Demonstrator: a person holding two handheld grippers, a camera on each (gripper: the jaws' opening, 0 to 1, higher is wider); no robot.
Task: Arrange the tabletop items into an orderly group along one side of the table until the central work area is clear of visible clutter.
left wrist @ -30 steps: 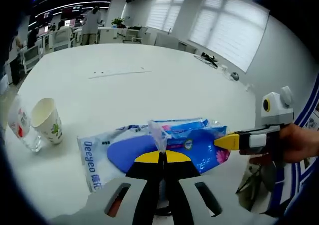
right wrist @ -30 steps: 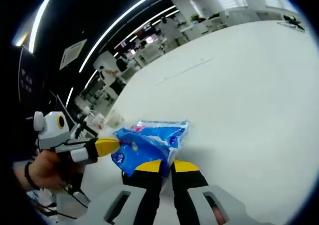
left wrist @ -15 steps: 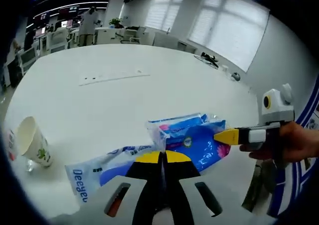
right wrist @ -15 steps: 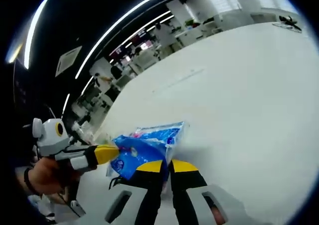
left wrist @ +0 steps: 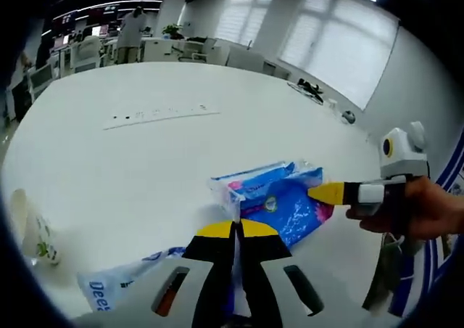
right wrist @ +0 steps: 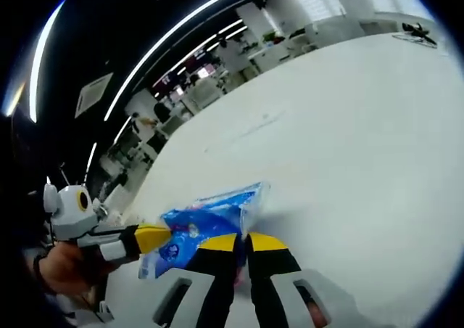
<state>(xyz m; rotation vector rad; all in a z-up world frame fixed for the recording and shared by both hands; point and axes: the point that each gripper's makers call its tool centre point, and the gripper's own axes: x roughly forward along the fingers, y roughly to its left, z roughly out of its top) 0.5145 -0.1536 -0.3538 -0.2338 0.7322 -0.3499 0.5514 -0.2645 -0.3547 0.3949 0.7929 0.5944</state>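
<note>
Both tongs [left wrist: 233,226] [right wrist: 233,241] clamp blue packet [left wrist: 279,201] edges; open table [left wrist: 145,146] beyond.

Left gripper [left wrist: 234,223]: black jaws capped in yellow, rising from a pale grey body with slotted cut-outs. Right gripper [left wrist: 313,192], at three o'clock: yellow tip, white-and-black shank, and a hand [left wrist: 426,210] around its handle.

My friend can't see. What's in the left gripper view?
Two tongs, the left tongs and the right tongs, pinch a blue plastic packet above a big white table. A paper cup sits at the left.
</note>
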